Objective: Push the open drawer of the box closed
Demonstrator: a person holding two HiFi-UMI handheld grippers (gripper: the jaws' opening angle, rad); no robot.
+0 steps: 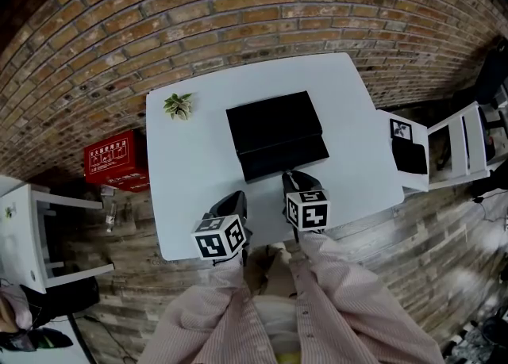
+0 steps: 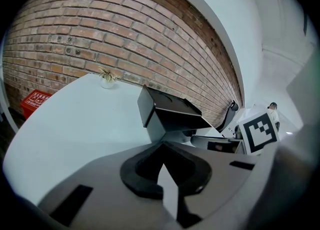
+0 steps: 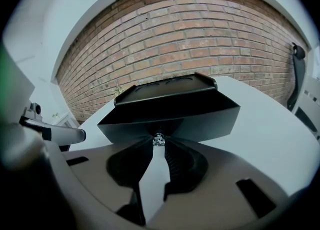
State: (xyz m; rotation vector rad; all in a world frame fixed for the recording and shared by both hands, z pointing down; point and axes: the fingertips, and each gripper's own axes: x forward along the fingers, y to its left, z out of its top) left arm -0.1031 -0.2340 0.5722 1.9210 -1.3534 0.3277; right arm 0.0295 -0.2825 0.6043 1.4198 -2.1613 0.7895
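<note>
A black box [image 1: 274,123] lies in the middle of the white table [image 1: 190,172], and its drawer [image 1: 283,156] is pulled out toward me. My right gripper [image 1: 296,180] is at the drawer's front face. In the right gripper view its jaw tips close together on a small silver knob [image 3: 158,140] on the drawer front [image 3: 200,121]. My left gripper [image 1: 236,200] hovers over the table's near edge, left of the drawer and apart from it. In the left gripper view the left gripper [image 2: 161,146] has its tips together with nothing between them, and the box [image 2: 170,111] stands ahead to the right.
A small potted plant [image 1: 178,105] stands at the table's far left corner. A red case [image 1: 117,160] sits on the floor by the brick wall, left of the table. White chairs stand at the right [image 1: 456,144] and at the left [image 1: 32,235].
</note>
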